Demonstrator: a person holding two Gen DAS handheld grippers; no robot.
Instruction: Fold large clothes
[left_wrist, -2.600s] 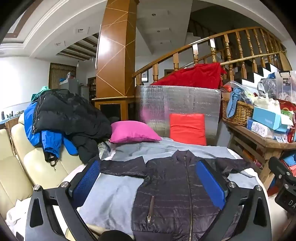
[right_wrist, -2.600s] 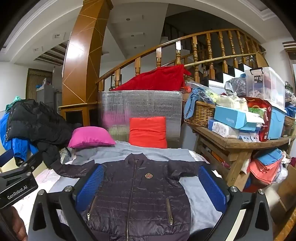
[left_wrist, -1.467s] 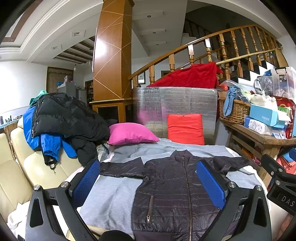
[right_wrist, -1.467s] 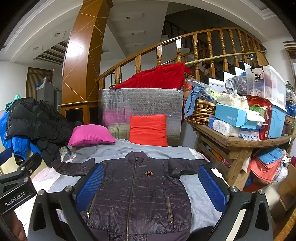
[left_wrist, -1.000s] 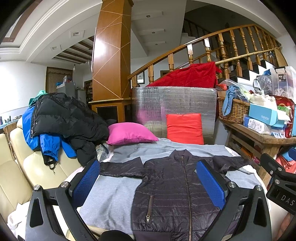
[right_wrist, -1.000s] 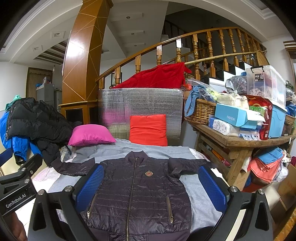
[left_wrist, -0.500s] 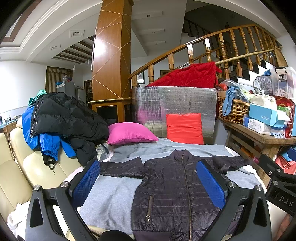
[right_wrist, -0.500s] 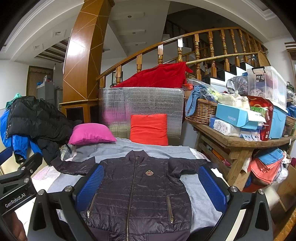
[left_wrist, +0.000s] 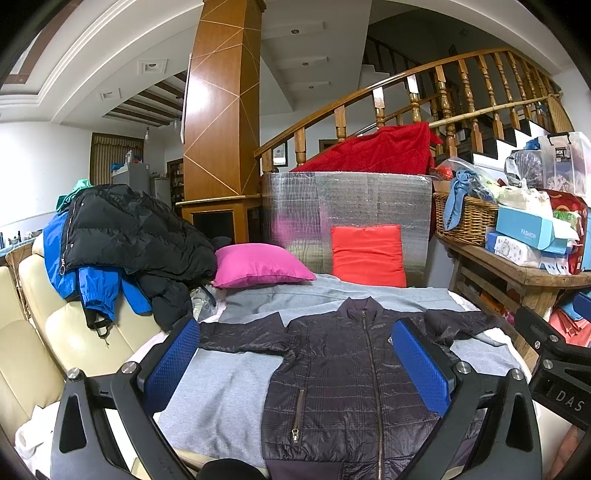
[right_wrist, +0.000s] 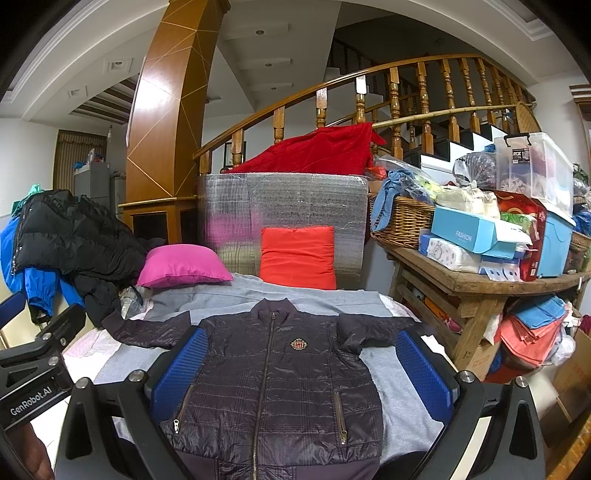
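Left wrist view: the left gripper (left_wrist: 295, 360) hovers with its blue-padded fingers (left_wrist: 171, 360) spread wide, holding nothing. Past them a dark quilted zip-front jacket (left_wrist: 343, 373) lies flat, front up and zipped, on a grey blanket (left_wrist: 221, 398) — sleeves out to each side. A magenta pillow (left_wrist: 258, 264) and a red square cushion (left_wrist: 367, 254) sit behind it, and a black puffer coat (left_wrist: 133, 230) is heaped over a cream leather sofa (left_wrist: 44, 332).

Right wrist view: the right gripper (right_wrist: 301, 369) also has its fingers spread and empty, framing the jacket's body. At right a wooden desk (right_wrist: 469, 284) carries a wicker basket (right_wrist: 402, 221) and a light-blue cardboard box (right_wrist: 469, 230); the left gripper shows at the left edge.
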